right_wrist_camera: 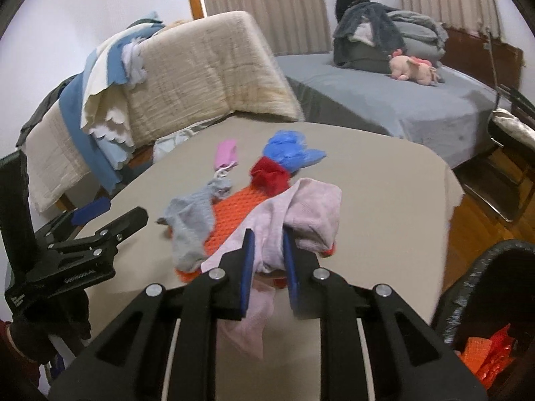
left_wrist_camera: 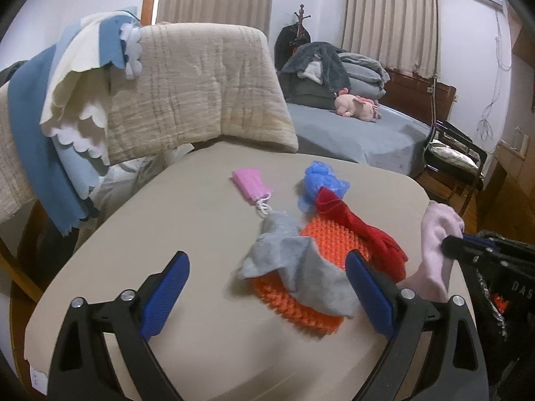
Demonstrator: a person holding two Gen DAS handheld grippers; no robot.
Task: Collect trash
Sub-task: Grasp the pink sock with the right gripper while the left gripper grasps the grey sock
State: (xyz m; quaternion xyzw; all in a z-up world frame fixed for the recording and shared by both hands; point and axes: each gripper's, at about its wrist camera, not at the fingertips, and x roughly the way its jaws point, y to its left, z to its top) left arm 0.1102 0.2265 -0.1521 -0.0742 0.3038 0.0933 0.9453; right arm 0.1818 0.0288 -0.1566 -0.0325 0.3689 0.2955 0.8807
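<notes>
1. A beige quilted cover (left_wrist_camera: 200, 90) drapes over a chair back beside the counter (left_wrist_camera: 140, 234).
2. A blue and cream scalloped blanket (left_wrist_camera: 67, 107) hangs over the left end of that cover.
3. A bed (right_wrist_camera: 384, 100) with a grey sheet stands beyond the counter.
4. A heap of grey bedding and clothes (left_wrist_camera: 327, 67) is piled at the head of the bed.
5. A pink plush toy (left_wrist_camera: 357, 105) lies on the sheet just in front of the heap.
6. Beige curtains (left_wrist_camera: 391, 23) hang at the window behind the bed.
7. A coat stand (left_wrist_camera: 301, 20) rises behind the heap.
8. A dark-framed chair (left_wrist_camera: 458, 157) with a pale cushion sits beside the bed on a wooden floor (right_wrist_camera: 474, 220).
</notes>
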